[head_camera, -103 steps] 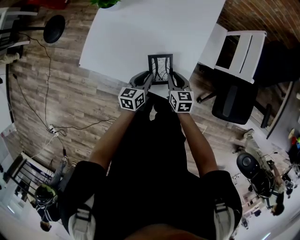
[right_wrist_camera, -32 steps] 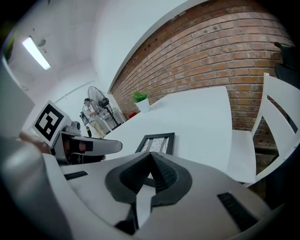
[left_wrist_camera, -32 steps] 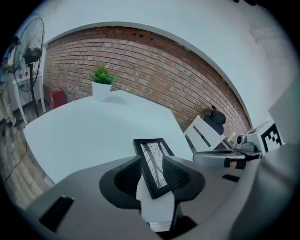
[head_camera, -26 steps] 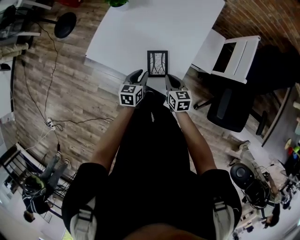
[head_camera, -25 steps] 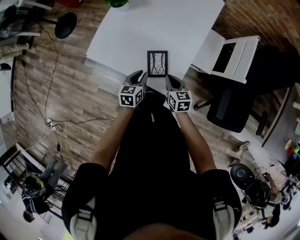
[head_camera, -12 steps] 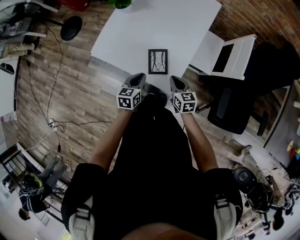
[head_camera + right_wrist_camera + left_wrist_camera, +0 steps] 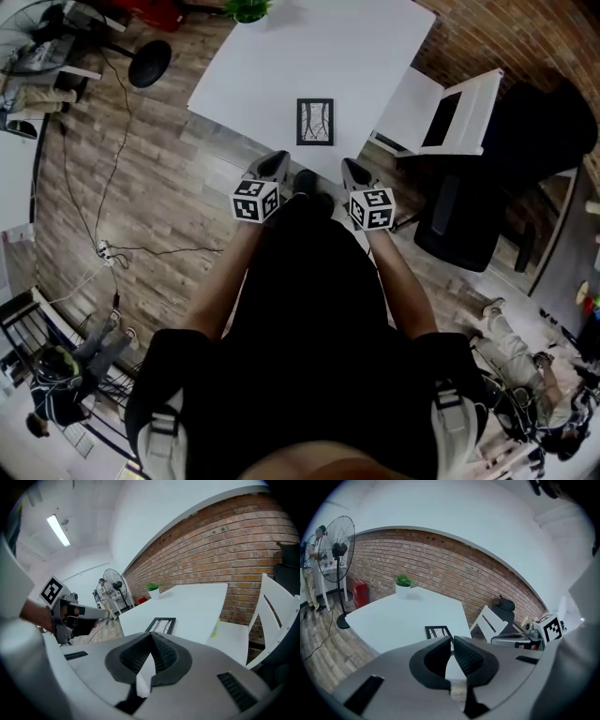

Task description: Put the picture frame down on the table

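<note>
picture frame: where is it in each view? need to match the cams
Head view: picture frame lies flat on the white table, upper centre.
Left gripper view: picture frame at centre, just above the jaws.
Right gripper view: picture frame at centre, above the jaws.
Shared landmark: potted plant at the table's far edge.

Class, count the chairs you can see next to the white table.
2. A white chair at the right edge of the table; a black office chair just beyond it. Others may be hidden.
</note>
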Tool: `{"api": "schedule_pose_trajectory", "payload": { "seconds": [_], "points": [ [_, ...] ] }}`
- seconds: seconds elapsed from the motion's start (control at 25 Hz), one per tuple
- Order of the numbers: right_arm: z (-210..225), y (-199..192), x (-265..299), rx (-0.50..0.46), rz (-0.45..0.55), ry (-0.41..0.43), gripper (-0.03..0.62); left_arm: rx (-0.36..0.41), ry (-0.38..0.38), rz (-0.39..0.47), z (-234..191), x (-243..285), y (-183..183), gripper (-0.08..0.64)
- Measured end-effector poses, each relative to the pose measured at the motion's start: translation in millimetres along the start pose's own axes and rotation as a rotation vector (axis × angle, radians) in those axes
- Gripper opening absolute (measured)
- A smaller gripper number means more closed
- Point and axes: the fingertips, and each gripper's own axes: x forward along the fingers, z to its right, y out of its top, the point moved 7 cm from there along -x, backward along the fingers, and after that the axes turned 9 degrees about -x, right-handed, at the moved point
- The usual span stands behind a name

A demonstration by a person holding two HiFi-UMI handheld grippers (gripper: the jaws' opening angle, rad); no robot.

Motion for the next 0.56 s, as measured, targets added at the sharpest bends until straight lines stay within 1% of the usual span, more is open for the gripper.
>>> {"api": "schedule_pose_trajectory", "payload": {
  "seconds": [0.16,0.4,0.56],
  "points": [
    [-6,-4,-6,-0.007,-0.003,0.012,-0.005,-0.005,-0.003,0.02,0,-7,-3,0.034],
    [-14,-10,-10,0.004,0.001,0.035,-0.005,-0.048,-0.018,0.057,-2,-21,-11,0.034],
    [-18,-11,-12,0.011,0.004,0.044,-0.005,-0.06,-0.021,0.066,-3,-30,-18,0.034]
  ]
}}
